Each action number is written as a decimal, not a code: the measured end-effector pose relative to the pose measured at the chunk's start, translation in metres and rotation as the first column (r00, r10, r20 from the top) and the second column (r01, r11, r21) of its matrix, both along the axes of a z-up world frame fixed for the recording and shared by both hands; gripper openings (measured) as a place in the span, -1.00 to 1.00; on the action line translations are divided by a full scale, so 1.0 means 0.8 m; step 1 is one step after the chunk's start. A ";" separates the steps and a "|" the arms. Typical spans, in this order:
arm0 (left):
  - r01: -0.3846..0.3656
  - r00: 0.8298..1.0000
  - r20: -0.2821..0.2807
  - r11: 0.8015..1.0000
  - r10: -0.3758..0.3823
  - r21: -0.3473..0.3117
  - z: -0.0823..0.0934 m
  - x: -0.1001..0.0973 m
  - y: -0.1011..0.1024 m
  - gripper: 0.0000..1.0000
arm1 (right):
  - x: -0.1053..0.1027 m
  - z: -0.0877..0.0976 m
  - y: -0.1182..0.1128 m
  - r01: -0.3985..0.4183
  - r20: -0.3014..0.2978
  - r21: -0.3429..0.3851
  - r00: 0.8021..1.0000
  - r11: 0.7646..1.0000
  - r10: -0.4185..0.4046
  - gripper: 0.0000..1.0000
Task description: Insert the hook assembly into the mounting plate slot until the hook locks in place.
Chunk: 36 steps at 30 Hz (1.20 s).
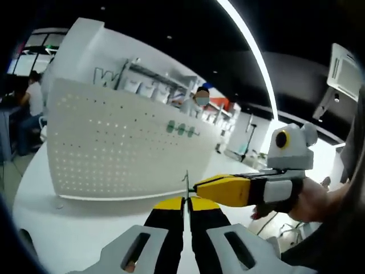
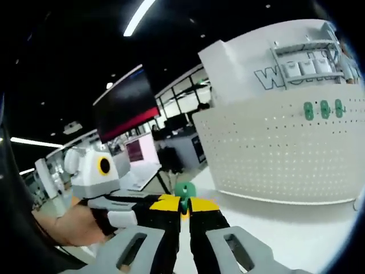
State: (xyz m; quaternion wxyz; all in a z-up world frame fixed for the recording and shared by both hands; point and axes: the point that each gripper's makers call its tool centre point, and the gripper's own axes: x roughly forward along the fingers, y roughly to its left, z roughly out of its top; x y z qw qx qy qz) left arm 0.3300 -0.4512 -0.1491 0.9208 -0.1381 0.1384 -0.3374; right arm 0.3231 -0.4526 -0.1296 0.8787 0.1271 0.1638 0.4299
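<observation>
1. The left gripper (image 1: 185, 220) has its fingers closed almost together on a thin metal hook (image 1: 185, 182), which stands up just beyond the fingertips in the left gripper view.
2. The right gripper (image 2: 183, 220) has its fingers pinched shut on the hook's small green head (image 2: 184, 191), which sits right at the fingertips. In the left gripper view this gripper reaches in from the right, its yellow tips meeting the hook.
3. The pegboard (image 1: 120, 151) stands upright on the white tabletop (image 1: 68, 228), well ahead of both sets of fingers. Three green hooks (image 1: 181, 129) already sit in its upper rows.
4. The step in hand looks like carrying the hook toward the board, both grippers sharing it; insertion has not begun.
5. Next, the hook probably needs bringing forward, levelled with a row of holes, then pressed in until it catches.
6. Between the fingers and the board lies bare tabletop. The board's bottom edge and the mounted hooks are the things to steer clear of.
</observation>
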 end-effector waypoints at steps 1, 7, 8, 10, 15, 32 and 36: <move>-0.002 1.000 0.001 1.000 0.002 0.003 0.000 0.000 0.001 -0.97 | 0.001 0.000 0.000 0.001 0.004 -0.001 1.000 1.000 -0.001 -0.95; 0.001 1.000 0.008 0.999 -0.002 0.042 0.002 0.000 0.001 -0.96 | 0.001 0.001 0.001 0.007 0.025 -0.034 1.000 0.999 -0.006 -0.99; 0.000 1.000 0.013 0.999 -0.001 0.041 0.002 0.000 0.001 -0.95 | 0.001 0.002 0.001 0.007 0.026 -0.030 1.000 1.000 -0.006 -1.00; 0.004 1.000 0.020 0.999 -0.005 0.037 0.003 0.000 0.000 -0.94 | 0.001 0.003 0.001 0.005 0.046 -0.042 0.999 0.999 -0.003 -1.00; 0.025 0.999 0.036 0.997 -0.027 0.073 -0.003 -0.002 -0.001 -0.91 | 0.000 -0.003 0.000 -0.006 0.051 -0.071 0.999 0.997 0.009 -1.00; 0.090 0.993 0.063 0.992 -0.095 0.085 -0.004 -0.015 -0.018 0.38 | 0.007 -0.004 -0.015 0.011 0.077 -0.108 0.997 0.994 -0.003 -1.00; 0.106 0.991 0.076 0.991 -0.113 0.083 0.000 -0.020 -0.024 0.63 | 0.008 -0.006 -0.019 0.016 0.082 -0.120 0.997 0.993 -0.006 -1.00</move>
